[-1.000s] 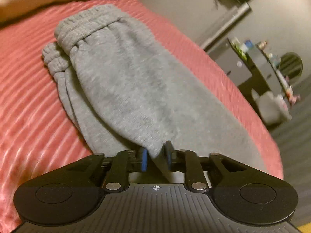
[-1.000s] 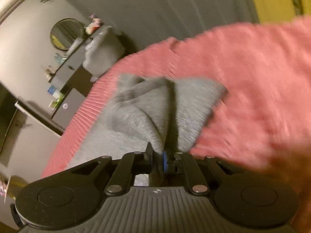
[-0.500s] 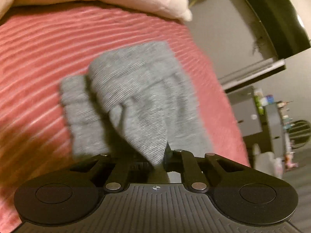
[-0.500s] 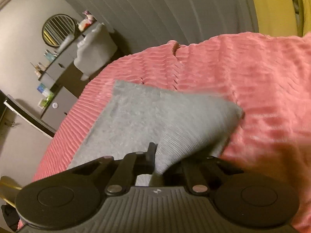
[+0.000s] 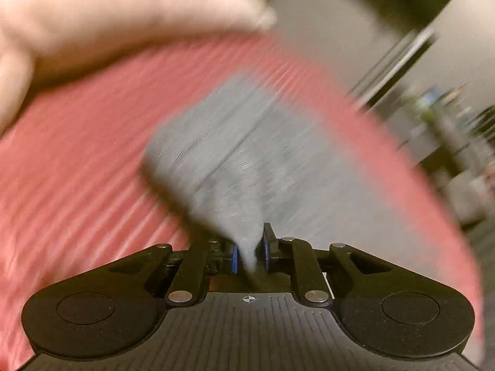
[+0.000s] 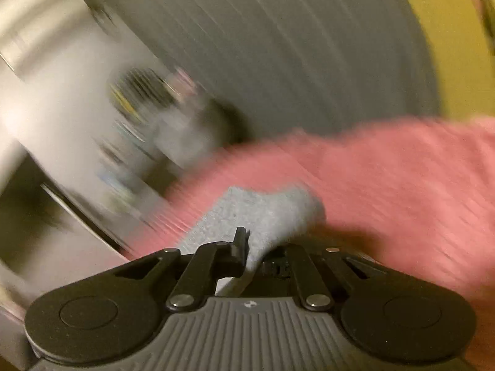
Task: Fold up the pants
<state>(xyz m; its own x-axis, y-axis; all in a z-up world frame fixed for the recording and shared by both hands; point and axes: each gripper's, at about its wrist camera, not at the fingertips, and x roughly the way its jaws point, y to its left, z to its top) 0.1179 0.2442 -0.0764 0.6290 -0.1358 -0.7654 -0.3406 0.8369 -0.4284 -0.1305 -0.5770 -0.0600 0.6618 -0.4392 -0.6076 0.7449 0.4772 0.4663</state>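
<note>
The grey sweatpants (image 5: 235, 154) lie folded on the pink ribbed bedspread (image 5: 77, 185); the view is blurred by motion. My left gripper (image 5: 250, 244) is shut on a pinch of the grey fabric between its blue pads. In the right wrist view the pants (image 6: 263, 213) show as a small grey patch on the bedspread (image 6: 402, 179). My right gripper (image 6: 263, 247) is shut on their near edge, and the fabric hides its right finger.
A pale pillow (image 5: 108, 18) lies at the head of the bed. A dresser with small items (image 5: 442, 117) stands past the bed's right edge. The right wrist view shows a grey floor (image 6: 278, 46), a round mirror (image 6: 139, 89) and a yellow surface (image 6: 458, 46).
Both grippers have swung fast while holding the pants. The folded bundle looks smaller and closer in the right view. The pillow now fills more of the left view.
</note>
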